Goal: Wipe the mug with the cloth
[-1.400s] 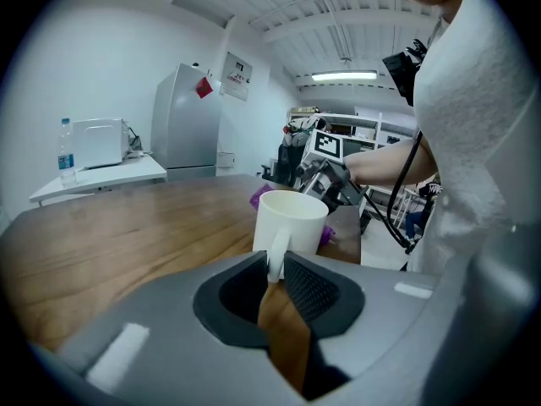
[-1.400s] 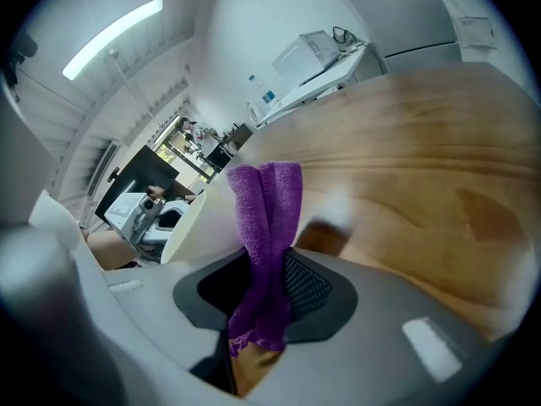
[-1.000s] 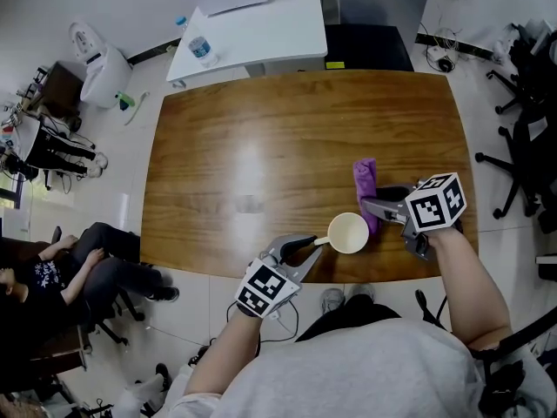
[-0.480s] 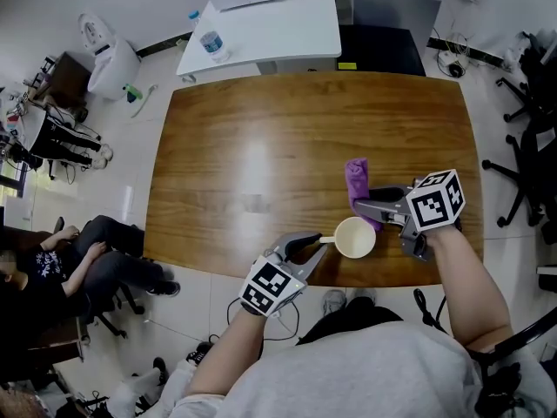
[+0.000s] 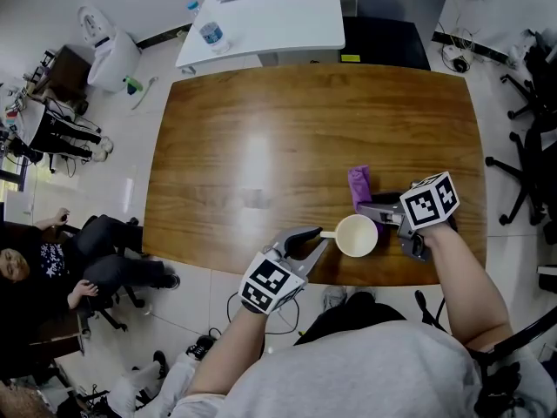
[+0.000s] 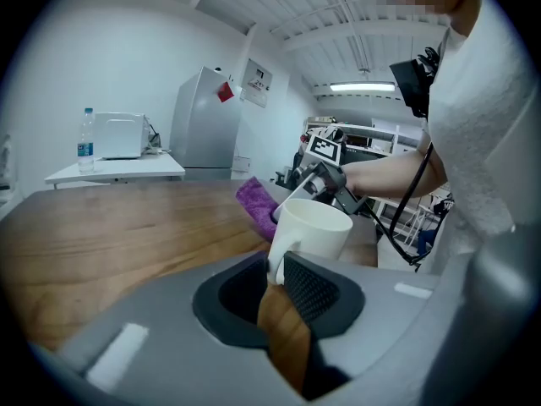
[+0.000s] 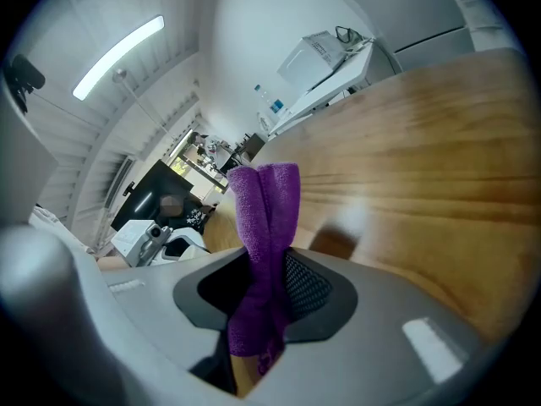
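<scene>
A white mug [image 5: 357, 235] stands near the front edge of the wooden table [image 5: 261, 146]. My left gripper [image 5: 318, 235] is shut on the mug's handle [image 5: 328, 233]. In the left gripper view the handle [image 6: 275, 265] sits pinched between the jaws of that gripper [image 6: 276, 279], and the mug's body [image 6: 311, 231] rises just beyond. My right gripper [image 5: 365, 209] is shut on a purple cloth [image 5: 359, 185] just behind and right of the mug. In the right gripper view the cloth [image 7: 266, 214] stands up out of the jaws of the right gripper [image 7: 262, 299].
The table's front edge [image 5: 383, 279] lies just under both grippers. A white side table [image 5: 270, 20] with a water bottle [image 5: 209, 35] stands behind. Office chairs [image 5: 526, 181] are at the right and a seated person [image 5: 61, 268] is at the left.
The right gripper has sunk with the cloth and come closer to the mug, so less cloth shows. The left gripper and the mug have barely moved.
</scene>
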Motion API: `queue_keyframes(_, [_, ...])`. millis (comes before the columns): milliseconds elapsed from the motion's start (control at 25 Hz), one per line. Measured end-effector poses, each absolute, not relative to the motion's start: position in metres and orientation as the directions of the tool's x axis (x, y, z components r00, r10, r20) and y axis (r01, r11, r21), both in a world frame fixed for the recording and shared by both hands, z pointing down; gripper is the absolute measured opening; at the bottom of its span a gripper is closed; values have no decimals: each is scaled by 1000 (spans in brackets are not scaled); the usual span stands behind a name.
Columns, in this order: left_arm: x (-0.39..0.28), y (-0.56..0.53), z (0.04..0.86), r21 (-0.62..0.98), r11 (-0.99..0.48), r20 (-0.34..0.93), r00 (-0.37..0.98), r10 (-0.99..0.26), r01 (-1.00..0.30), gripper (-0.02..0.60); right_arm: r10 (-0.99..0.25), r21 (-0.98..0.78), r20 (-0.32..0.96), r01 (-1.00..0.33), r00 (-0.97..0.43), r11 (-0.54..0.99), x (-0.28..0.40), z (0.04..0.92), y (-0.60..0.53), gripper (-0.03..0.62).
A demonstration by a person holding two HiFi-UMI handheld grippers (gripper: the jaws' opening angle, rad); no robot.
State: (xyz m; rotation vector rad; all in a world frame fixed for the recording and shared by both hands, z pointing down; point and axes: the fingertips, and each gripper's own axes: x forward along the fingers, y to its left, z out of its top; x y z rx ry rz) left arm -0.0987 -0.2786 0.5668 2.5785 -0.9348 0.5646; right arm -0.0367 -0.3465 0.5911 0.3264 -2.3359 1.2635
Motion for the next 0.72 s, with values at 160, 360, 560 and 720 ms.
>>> queue_keyframes(160, [-101, -282, 568, 185, -712, 463, 699, -544, -677, 52, 24, -724, 510, -414, -860, 552, -36, 597, -345, 120])
queue_keyframes(360, [-102, -284, 568, 195, -701, 458, 696, -553, -686, 52, -6, -715, 489, -405, -872, 571, -35, 584, -350, 121])
queue_keyframes(560, [-103, -286, 569, 237, -681, 460, 697, -550, -693, 52, -62, -702, 394, -344, -917, 624, -49, 539, -361, 120])
queue_keyframes(720, [-105, -286, 569, 233, -686, 462, 700, -545, -689, 49, -29, -697, 365, -293, -931, 654, -59, 520, -362, 120])
